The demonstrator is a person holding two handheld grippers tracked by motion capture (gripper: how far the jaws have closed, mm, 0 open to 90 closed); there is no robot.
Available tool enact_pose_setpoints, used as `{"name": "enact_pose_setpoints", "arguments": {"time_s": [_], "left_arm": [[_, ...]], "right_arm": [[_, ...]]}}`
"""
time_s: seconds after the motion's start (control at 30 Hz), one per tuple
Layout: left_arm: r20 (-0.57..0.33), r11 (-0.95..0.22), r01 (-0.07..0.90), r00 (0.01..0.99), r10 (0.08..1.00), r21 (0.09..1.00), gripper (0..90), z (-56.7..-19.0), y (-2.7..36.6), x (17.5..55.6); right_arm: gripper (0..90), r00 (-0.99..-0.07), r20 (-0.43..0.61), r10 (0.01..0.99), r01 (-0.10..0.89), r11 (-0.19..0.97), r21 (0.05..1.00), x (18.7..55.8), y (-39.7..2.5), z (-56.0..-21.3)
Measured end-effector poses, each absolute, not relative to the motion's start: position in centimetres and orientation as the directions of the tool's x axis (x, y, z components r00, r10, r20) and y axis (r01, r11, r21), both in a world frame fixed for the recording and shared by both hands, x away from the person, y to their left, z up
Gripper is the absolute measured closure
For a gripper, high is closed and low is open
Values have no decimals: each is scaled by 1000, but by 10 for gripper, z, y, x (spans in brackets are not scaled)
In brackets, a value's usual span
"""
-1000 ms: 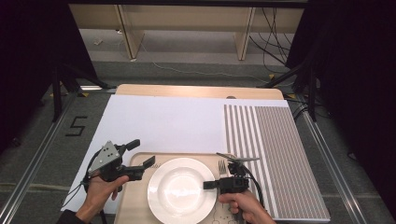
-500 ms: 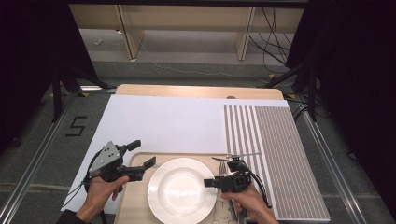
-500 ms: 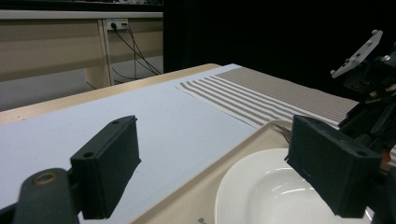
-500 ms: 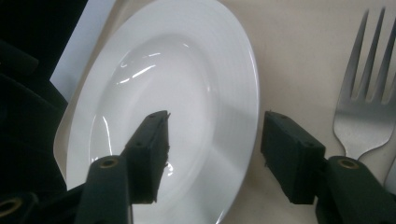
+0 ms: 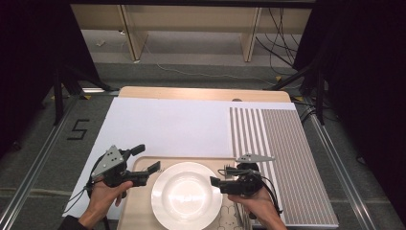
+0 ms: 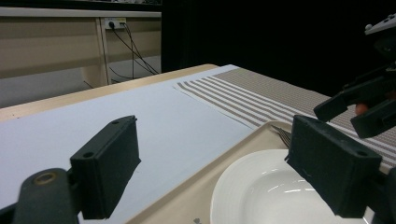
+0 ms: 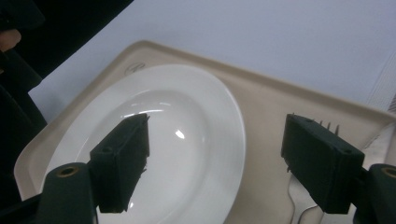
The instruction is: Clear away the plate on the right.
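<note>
At the tray's nine o'clock edge, the left gripper [image 5: 146, 168] is held in the person's left hand [image 5: 106, 194], its jaws spread wide with nothing between them. The beige tray [image 5: 139, 211] lies at the near edge of the table, and a white plate [image 5: 186, 195] sits at its centre. At the plate's three o'clock, the right gripper [image 5: 218, 181] hovers over the rim, jaws likewise spread and empty. A fork [image 7: 299, 196] lies on the tray just beside the plate at its three o'clock, tines toward twelve, under that gripper's far jaw. A striped placemat [image 5: 282, 143] lies farther right.
</note>
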State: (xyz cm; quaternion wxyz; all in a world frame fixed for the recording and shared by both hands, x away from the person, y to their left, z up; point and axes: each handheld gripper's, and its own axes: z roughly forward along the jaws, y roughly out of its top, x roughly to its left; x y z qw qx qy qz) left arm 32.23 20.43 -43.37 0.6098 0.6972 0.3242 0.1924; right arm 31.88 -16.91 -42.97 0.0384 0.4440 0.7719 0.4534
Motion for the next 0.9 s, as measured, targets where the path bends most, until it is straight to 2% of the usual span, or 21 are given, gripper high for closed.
{"name": "enact_pose_setpoints", "arguments": {"time_s": [0.3, 0.5, 0.9], "left_arm": [[-125, -42, 212, 715, 688, 976, 160, -432, 203, 318], [-120, -52, 212, 721, 683, 976, 160, -433, 200, 314], [-115, -54, 208, 721, 683, 977, 159, -433, 200, 313]], "right_arm": [[230, -616, 251, 747, 544, 172, 821, 312, -178, -419], [220, -610, 238, 756, 503, 137, 853, 307, -184, -413], [203, -600, 169, 782, 431, 138, 892, 301, -193, -408]]}}
